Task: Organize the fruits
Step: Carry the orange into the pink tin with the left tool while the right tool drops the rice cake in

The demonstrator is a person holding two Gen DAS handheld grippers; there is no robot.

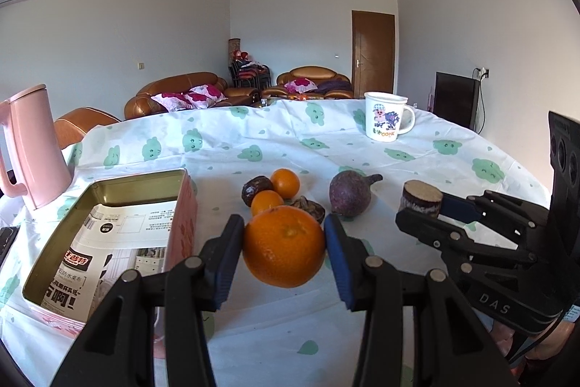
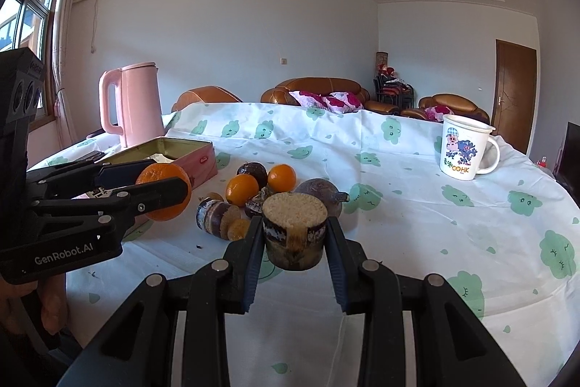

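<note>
Gripping the orange (image 1: 284, 245) across its firm, slightly slippery middle, the left gripper (image 1: 284, 254) holds it while the right gripper (image 2: 294, 251) clamps a stiff sugarcane stub (image 2: 294, 234).

Were black plastic: left gripper (image 1: 284, 254) and right gripper (image 2: 293, 251), with blue pads (image 1: 335, 256), round silver screws (image 1: 373, 260), white "DAS" and "GenRobot.AI" letters.

A home living room (leather sofas (image 1: 181, 93), clothed table (image 1: 326, 140), kettle (image 2: 137, 104)).
</note>
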